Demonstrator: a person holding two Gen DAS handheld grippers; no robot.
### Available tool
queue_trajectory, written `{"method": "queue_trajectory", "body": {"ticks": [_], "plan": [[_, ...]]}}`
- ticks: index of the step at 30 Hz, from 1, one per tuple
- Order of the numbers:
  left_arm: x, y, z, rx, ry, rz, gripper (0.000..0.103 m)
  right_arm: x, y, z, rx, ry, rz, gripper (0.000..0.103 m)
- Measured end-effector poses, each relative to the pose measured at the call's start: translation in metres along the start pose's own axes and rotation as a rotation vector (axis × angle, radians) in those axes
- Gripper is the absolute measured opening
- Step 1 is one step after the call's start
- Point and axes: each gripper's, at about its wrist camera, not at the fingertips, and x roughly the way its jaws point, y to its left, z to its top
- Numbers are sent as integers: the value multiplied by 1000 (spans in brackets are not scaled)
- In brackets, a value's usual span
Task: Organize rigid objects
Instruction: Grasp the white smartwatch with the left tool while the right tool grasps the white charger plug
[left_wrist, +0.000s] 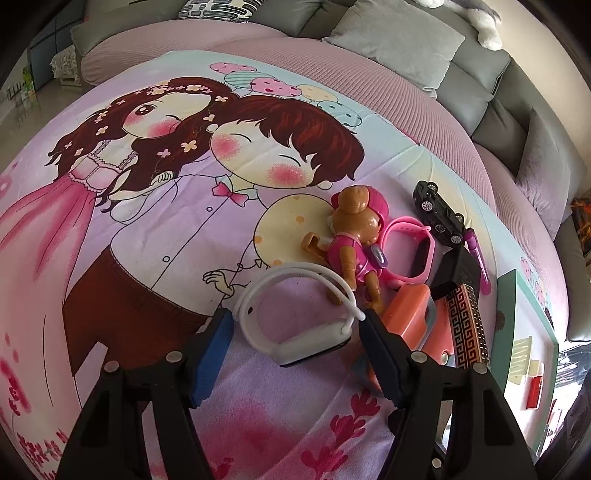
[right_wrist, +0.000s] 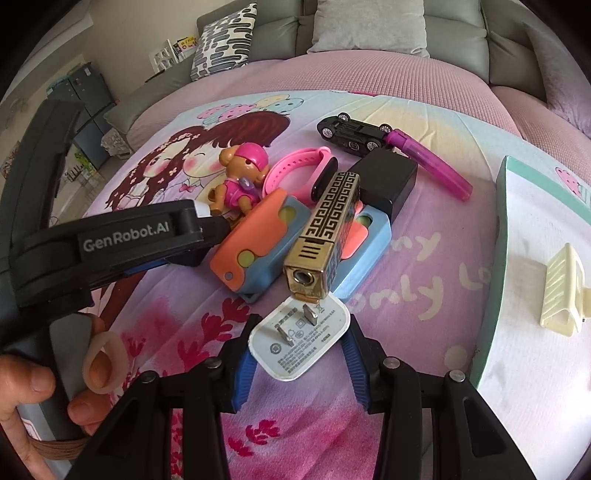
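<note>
So, 2 grippers on the cartoon-print bed sheet (left_wrist: 147, 236). The left gripper (left_wrist: 297, 323) is about half open w/ 1 white plastic watch band (left_wrist: 295, 314) between its blue pads (left_wrist: 212, 354); can't tell if they press it. The right gripper (right_wrist: 297, 354) is partly closed, squeezing 1 white square plug charger (right_wrist: 299, 343), prongs up, tiny print too small to read.

Far side, in a pile: 1 brown toy dog in pink (right_wrist: 240, 177), 1 pink watch band (right_wrist: 295, 173), 1 gold patterned metal lighter (right_wrist: 325, 236), 1 black toy car (right_wrist: 354, 133), 1 purple pen (right_wrist: 432, 162), 2 orange-blue plastic cases (right_wrist: 255, 240).

Left gripper's side reads "GenRobot.AI". Sheet says "only". Right: 1 pale yellow hair clip (right_wrist: 561, 291) on a white box lid (right_wrist: 517, 369).
</note>
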Motion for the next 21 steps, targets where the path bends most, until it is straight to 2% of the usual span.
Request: {"method": "queue_trajectory", "body": {"ticks": [12, 14, 21], "plan": [[4, -1, 2, 5, -8, 7, 71, 1, 1, 0, 6, -10, 2, 45], [3, -2, 3, 12, -8, 15, 66, 0, 1, 0, 4, -6, 0, 45], [-4, -4, 4, 26, -18, -5, 62, -7, 2, -1, 12, -10, 6, 45]]}}
